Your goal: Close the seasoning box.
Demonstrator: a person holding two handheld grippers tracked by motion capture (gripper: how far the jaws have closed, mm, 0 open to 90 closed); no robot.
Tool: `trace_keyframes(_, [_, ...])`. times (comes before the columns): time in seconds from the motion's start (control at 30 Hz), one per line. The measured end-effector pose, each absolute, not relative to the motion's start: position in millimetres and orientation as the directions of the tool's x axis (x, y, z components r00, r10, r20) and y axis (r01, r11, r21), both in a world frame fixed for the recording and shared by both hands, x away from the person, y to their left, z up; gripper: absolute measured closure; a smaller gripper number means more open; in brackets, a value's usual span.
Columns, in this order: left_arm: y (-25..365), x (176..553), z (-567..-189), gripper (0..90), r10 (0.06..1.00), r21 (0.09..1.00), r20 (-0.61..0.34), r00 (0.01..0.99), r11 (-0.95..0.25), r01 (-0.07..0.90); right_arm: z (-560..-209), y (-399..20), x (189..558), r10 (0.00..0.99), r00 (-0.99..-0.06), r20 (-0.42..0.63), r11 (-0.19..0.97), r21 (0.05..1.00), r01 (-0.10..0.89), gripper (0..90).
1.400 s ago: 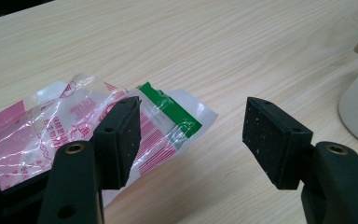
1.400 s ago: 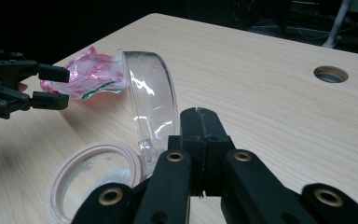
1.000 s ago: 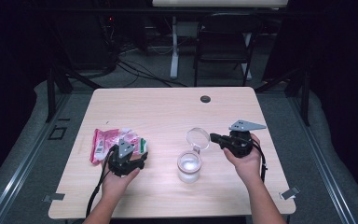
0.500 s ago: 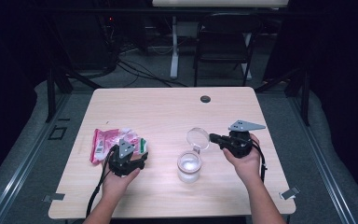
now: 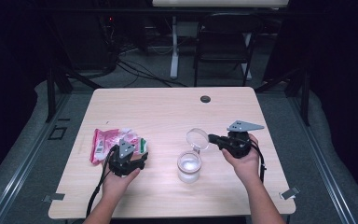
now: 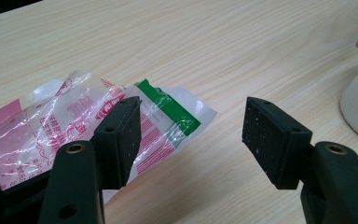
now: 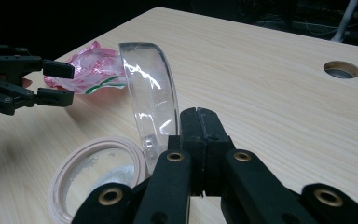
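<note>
A crinkled pink and clear plastic bag (image 5: pixel 107 142) with a green stripe lies at the table's left. My left gripper (image 5: pixel 140 158) hovers at its near right corner, jaws open. In the left gripper view the bag (image 6: pixel 51 126) lies beside and behind the left jaw, and nothing sits between the fingertips of the gripper (image 6: pixel 193 126). A small white-rimmed jar (image 5: pixel 189 165) stands mid-table with its clear hinged lid (image 5: pixel 198 138) tipped up. My right gripper (image 5: pixel 210 138) is shut, its tip against the lid. In the right gripper view the lid (image 7: pixel 149 88) stands upright against the left side of the closed jaws (image 7: pixel 198 116), above the jar rim (image 7: pixel 65 172).
A round cable hole (image 5: pixel 205 99) sits near the table's far edge. Behind the table stand a dark chair (image 5: pixel 223 42) and cables on the floor. Bare wood stretches across the far half of the table (image 5: pixel 168 107).
</note>
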State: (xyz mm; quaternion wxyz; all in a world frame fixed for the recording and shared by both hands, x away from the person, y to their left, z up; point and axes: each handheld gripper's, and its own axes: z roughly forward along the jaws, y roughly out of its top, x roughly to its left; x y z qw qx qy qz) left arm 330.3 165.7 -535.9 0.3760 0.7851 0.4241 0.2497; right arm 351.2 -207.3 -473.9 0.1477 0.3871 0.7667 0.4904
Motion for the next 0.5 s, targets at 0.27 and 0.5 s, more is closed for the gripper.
trace_keyframes(0.27, [166.5, 330.5, -536.1, 37.5, 0.853, 0.8, 0.077, 0.515, -0.362, 0.479, -474.3, -205.2, 350.5, 0.736, -0.66, 0.151, 0.226, 0.864, 0.45, 90.0])
trace_keyframes(0.5, [166.8, 330.8, -536.5, 37.5, 0.854, 0.799, 0.077, 0.514, -0.361, 0.481, -475.3, -203.1, 350.5, 0.731, -0.665, 0.15, 0.231, 0.863, 0.449, 90.0])
